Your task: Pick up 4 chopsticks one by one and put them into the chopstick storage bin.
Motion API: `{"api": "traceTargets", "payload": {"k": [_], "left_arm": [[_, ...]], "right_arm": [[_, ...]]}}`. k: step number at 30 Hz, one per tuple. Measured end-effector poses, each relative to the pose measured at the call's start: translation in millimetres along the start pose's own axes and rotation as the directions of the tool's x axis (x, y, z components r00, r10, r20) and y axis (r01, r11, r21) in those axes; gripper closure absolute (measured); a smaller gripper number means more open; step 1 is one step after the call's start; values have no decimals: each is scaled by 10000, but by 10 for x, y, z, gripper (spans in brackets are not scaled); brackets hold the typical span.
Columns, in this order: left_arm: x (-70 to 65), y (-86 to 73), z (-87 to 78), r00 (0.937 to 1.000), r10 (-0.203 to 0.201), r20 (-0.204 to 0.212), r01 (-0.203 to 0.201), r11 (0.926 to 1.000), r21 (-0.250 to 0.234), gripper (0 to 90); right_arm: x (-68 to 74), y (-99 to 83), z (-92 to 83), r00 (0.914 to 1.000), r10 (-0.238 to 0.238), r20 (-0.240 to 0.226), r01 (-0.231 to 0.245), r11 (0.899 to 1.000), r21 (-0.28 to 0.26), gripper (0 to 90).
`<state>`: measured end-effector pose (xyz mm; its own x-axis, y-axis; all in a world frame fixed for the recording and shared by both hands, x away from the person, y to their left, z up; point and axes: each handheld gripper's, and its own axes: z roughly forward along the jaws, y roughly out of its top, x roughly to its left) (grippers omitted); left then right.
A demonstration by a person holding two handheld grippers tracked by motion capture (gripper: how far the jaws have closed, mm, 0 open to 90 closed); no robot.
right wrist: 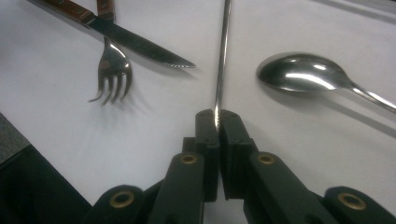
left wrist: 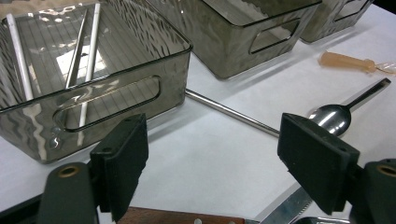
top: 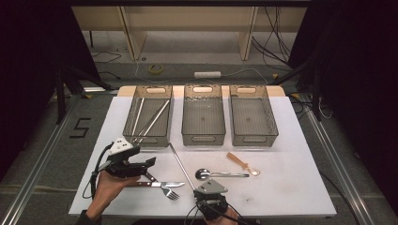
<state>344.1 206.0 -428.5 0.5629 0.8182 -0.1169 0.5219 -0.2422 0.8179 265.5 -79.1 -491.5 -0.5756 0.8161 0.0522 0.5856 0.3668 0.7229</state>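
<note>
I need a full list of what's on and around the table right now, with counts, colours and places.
bins: three, smoky clear, in a row at the far side of the table.
sticks in bin: three, silver and white, in the left bin.
loose stick: one, silver, on the table, near end pinched in the right tongs.
spoon: one, silver, right of the loose stick.
small spoon: one, amber and clear, beyond the silver spoon.
knife: one, wooden handle, by the left tongs.
fork: one, silver, crossing under the knife.
table: one, white.
tape roll: one, yellow, on the floor behind.
left tongs: open, over the knife.
right tongs: shut on the loose stick.
</note>
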Motion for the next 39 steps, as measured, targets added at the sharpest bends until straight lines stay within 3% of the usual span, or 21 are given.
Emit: {"api": "traceTargets", "payload": {"k": [3, 5, 8, 11, 14, 17, 19, 21, 23, 26, 28, 30, 31, 33, 35, 37, 38, 39], "left_arm": [[-31, 8, 15, 9996, 207, 185, -209, 9998, 63, 257], [-75, 14, 44, 9975, 550, 453, -559, 9983, 180, 266], [-185, 25, 123, 9868, 1295, 971, -1346, 9897, 479, 279], [-328, 36, 242, 9648, 2232, 1394, -2363, 9679, 855, 279], [-458, 37, 377, 9345, 3108, 1735, -3324, 9363, 1136, 281], [-555, 39, 504, 8865, 4232, 1872, -4512, 8804, 1459, 282], [-587, 49, 583, 8698, 4520, 1981, -4828, 8623, 1526, 283], [-597, 65, 648, 8611, 4607, 2151, -4959, 8544, 1550, 283], [-602, 81, 702, 8440, 4909, 2163, -5267, 8347, 1608, 282], [-612, 107, 767, 8319, 5049, 2304, -5448, 8221, 1653, 283], [-623, 117, 818, 8177, 5282, 2287, -5675, 8064, 1664, 287], [-633, 114, 859, 8067, 5350, 2509, -5809, 7960, 1701, 293], [-636, 110, 875, 7978, 5472, 2531, -5945, 7840, 1788, 294], [-635, 105, 910, 7929, 5549, 2520, -6024, 7761, 1863, 294], [-629, 113, 936, 7932, 5565, 2473, -6020, 7777, 1811, 294], [-634, 126, 953, 7838, 5673, 2526, -6141, 7686, 1794, 295], [-643, 127, 964, 7817, 5688, 2558, -6161, 7681, 1747, 296], [-649, 134, 974, 7746, 5755, 2622, -6248, 7606, 1764, 297]], "right_arm": [[-39, 31, -24, 10000, -23, -3, 23, 10000, 30, 878], [-60, 57, -41, 10000, -38, -49, 38, 10000, 12, 878], [-94, 101, -70, 10000, -47, -83, 46, 10000, -26, 878], [-126, 132, -93, 9999, -24, -132, 23, 10000, -40, 879], [-142, 155, -109, 9999, -51, -150, 51, 10000, 2, 879], [-157, 178, -127, 9998, -85, -158, 86, 10000, 45, 879], [-170, 195, -137, 9998, -55, -212, 56, 10000, 54, 879], [-186, 212, -149, 9997, -57, -241, 57, 10000, 16, 879], [-201, 229, -162, 9996, -58, -272, 58, 10000, 18, 879], [-218, 248, -177, 9994, -74, -328, 75, 10000, 34, 879], [-224, 260, -186, 9993, -104, -372, 106, 9999, 57, 879], [-224, 270, -190, 9992, -153, -368, 156, 9998, 80, 879], [-226, 274, -191, 9992, -175, -353, 177, 9998, 78, 879], [-231, 279, -195, 9991, -176, -384, 181, 9998, 128, 879], [-234, 284, -196, 9990, -193, -407, 199, 9997, 147, 879], [-232, 291, -203, 9988, -235, -435, 242, 9996, 156, 879], [-231, 295, -206, 9987, -247, -450, 253, 9996, 148, 879], [-232, 298, -208, 9986, -265, -461, 272, 9995, 155, 878]]}}
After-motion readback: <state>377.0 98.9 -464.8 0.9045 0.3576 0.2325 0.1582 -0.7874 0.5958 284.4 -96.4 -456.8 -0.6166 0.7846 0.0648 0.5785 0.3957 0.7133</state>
